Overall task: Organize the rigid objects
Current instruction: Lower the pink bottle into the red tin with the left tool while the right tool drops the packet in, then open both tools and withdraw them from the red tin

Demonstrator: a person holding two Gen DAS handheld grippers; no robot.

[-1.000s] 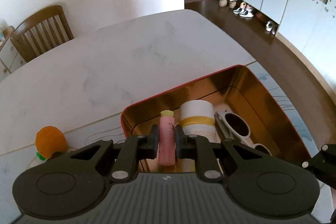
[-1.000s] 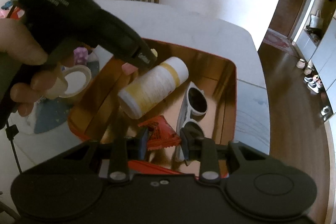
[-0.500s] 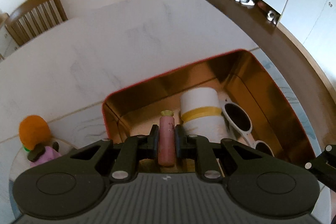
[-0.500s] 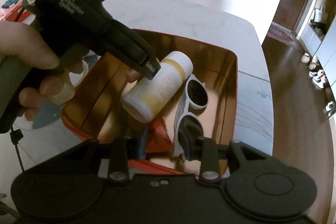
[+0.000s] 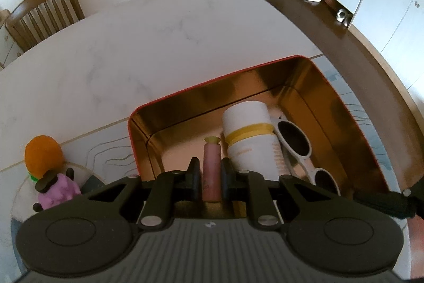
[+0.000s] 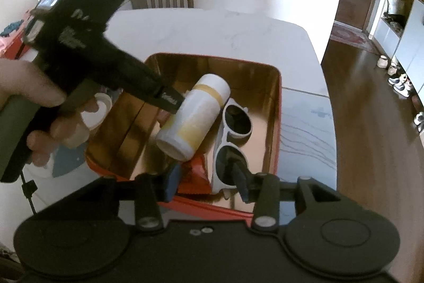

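Observation:
A red tin (image 5: pixel 185 94) with a gold inside holds a white bottle with a yellow band (image 5: pixel 249 139) lying down and white sunglasses (image 5: pixel 299 150). My left gripper (image 5: pixel 210 177) hangs over the tin's near-left part, shut on a pink tube with a yellow cap (image 5: pixel 212 169). In the right wrist view my right gripper (image 6: pixel 205 182) is at the tin's (image 6: pixel 275 108) near edge and its jaws are opening. A red packet (image 6: pixel 194 174) lies between them beside the sunglasses (image 6: pixel 233 129), with a gap to the right pad. The bottle (image 6: pixel 196 118) lies just beyond.
An orange plush toy (image 5: pixel 43 153) and a purple toy (image 5: pixel 57 190) sit left of the tin. A white tape roll (image 6: pixel 98 110) lies behind the hand holding the left gripper. Wooden chair (image 5: pixel 42 17) at the far side; the table edge (image 5: pixel 304 31) drops to dark floor on the right.
The right jaws have spread apart and no longer press the red packet. The left gripper tilted a little further down over the tin, still holding the pink tube.

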